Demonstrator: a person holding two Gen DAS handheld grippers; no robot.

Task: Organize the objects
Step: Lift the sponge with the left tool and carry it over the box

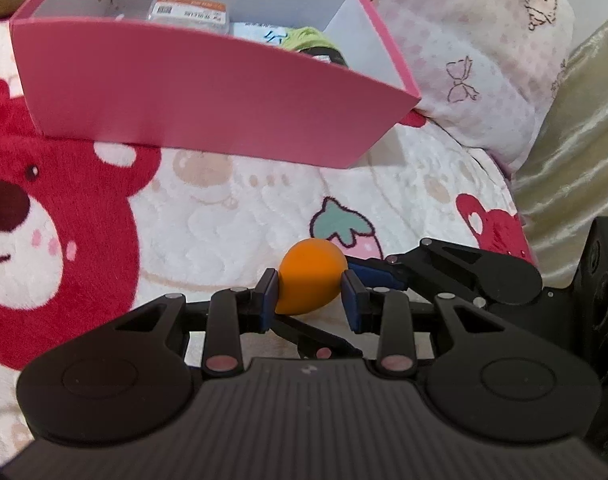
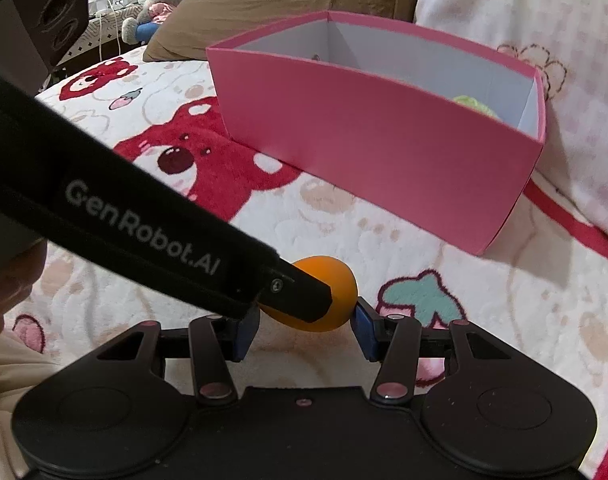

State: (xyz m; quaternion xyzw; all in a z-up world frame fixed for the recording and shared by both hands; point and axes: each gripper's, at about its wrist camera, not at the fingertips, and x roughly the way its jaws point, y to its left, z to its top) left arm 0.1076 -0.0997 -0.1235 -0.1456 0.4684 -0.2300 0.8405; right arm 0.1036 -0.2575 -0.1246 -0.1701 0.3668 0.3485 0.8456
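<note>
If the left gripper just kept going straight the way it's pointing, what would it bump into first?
The left gripper is clamped on the orange ball, so that travels with it. Pointing downward, it would probably press into the bear-print blanket first, short of the pink box; depth is hard to judge.

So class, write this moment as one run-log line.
left claw: shut on orange ball | right claw: pads beside same ball, grip unclear | pink box: behind, holds items | ball not yet boxed
</note>
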